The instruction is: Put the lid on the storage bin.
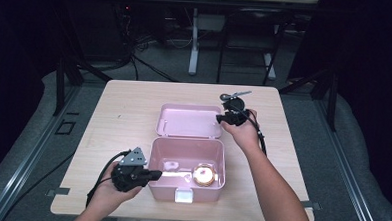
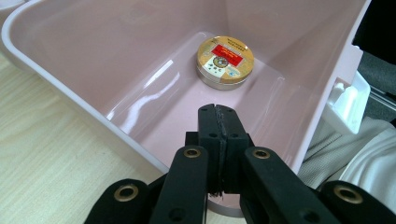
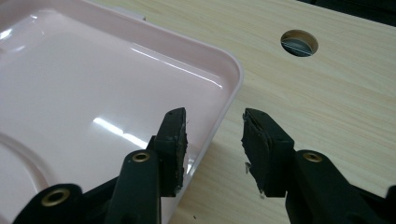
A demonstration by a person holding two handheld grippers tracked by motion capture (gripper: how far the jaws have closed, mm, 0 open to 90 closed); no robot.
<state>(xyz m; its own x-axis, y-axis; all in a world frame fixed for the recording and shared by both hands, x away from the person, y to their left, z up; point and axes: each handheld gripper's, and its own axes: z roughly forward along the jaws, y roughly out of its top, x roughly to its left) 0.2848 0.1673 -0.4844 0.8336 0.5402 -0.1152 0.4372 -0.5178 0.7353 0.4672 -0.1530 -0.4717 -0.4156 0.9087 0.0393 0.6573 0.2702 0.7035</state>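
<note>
**Right tool straddling the lid's rim, left tool pressed together at the box**

While the right tool is hanging with its jaws spread, the rim of the pink lid is running up between them, one jaw standing over the lid's inner face and the other over the bare table; neither pad is pressing on the rim; a round hole is showing in the table farther off. Seen from the high view, the right tool is sitting at the right edge of the lid, which is lying flat and face up on the table just behind the box.

Across at the left, the left tool is pressed together with nothing between its jaws, and it is resting at the box's left wall, pointing into the box; in the high view the left tool is lying at that wall, held in the person's left hand. Inside the open pink box, a round gold tin with a red label is lying flat on the floor near the far corner, well apart from the left tool's tips; a white latch is sticking out from the box's front wall.
</note>
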